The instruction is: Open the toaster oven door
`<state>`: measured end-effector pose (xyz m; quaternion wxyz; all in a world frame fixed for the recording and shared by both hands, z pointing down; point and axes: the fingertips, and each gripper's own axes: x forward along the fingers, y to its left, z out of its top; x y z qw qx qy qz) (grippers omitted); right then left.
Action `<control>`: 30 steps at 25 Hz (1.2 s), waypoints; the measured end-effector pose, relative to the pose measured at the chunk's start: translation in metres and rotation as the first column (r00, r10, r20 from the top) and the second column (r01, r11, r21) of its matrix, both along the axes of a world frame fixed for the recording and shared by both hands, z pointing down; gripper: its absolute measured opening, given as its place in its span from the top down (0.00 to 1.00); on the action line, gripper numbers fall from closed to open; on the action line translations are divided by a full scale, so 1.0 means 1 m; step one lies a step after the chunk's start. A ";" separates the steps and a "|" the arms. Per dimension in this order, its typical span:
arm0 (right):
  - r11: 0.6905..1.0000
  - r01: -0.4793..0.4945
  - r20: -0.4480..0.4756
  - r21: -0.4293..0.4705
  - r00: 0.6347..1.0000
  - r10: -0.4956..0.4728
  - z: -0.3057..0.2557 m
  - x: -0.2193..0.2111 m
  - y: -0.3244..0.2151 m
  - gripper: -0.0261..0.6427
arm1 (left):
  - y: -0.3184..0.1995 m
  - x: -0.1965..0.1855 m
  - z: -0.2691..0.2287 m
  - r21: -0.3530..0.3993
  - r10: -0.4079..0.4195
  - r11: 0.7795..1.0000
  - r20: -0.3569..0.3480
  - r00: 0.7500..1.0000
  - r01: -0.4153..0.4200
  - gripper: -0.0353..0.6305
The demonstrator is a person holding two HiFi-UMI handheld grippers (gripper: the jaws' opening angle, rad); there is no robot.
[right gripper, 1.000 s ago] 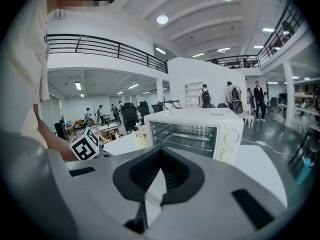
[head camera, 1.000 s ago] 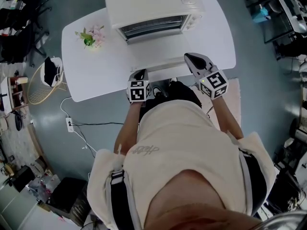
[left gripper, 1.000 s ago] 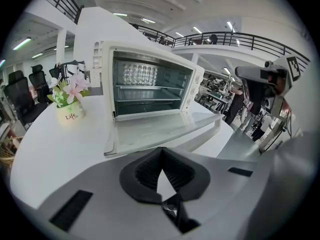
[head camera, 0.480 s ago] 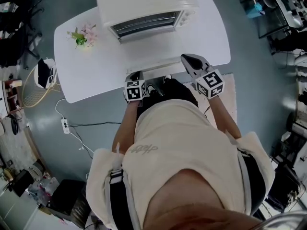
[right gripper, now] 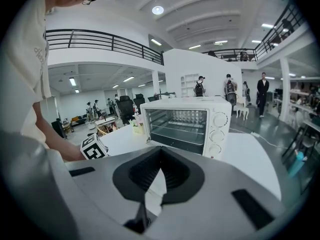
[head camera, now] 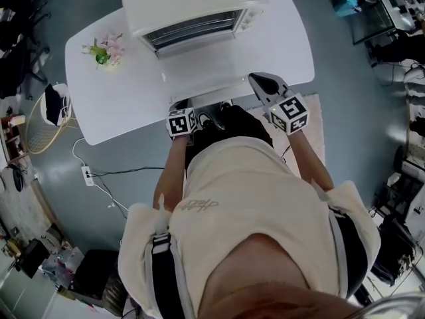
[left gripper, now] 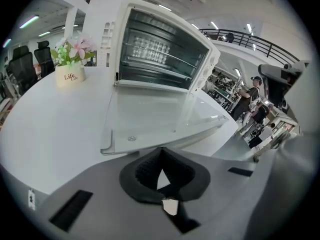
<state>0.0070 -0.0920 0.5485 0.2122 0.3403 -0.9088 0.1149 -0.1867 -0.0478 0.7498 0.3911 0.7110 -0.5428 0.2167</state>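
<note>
Left tool (left gripper: 161, 153) closed, empty, near open toaster oven door (left gripper: 160, 116), right tool (right gripper: 160, 153) closed, empty

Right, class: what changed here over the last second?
The right gripper has eased slightly back from the toaster oven; otherwise only the camera drifted. Unchanged: the door lies open, both grippers shut and empty, the left gripper near the door's edge, the flower pot in place.

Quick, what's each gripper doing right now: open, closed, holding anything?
Left gripper: closed, holding nothing.
Right gripper: closed, holding nothing.
</note>
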 end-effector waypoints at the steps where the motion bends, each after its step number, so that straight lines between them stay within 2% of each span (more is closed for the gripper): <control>1: 1.000 -0.001 0.001 -0.002 1.000 0.001 0.001 0.000 0.000 0.95 | 0.000 0.000 0.003 -0.008 0.003 1.000 0.002 1.000 -0.003 0.92; 6: 1.000 -0.005 -0.010 -0.004 1.000 0.005 0.002 0.002 0.002 0.95 | 0.003 -0.001 0.017 -0.044 0.006 0.999 0.003 1.000 -0.006 0.92; 16: 1.000 -0.022 0.004 -0.001 1.000 0.022 0.001 0.006 -0.004 0.95 | 0.003 0.002 0.016 -0.044 0.044 0.998 0.036 0.998 -0.042 0.92; 23: 1.000 -0.005 0.020 0.002 1.000 0.005 0.001 -0.003 -0.004 0.95 | 0.012 0.006 0.013 -0.060 0.082 0.995 0.034 0.996 -0.080 0.92; 30: 1.000 -0.003 0.049 0.007 0.999 0.003 0.003 -0.009 -0.004 0.95 | 0.023 -0.001 -0.002 -0.040 0.096 0.995 0.048 0.994 -0.094 0.92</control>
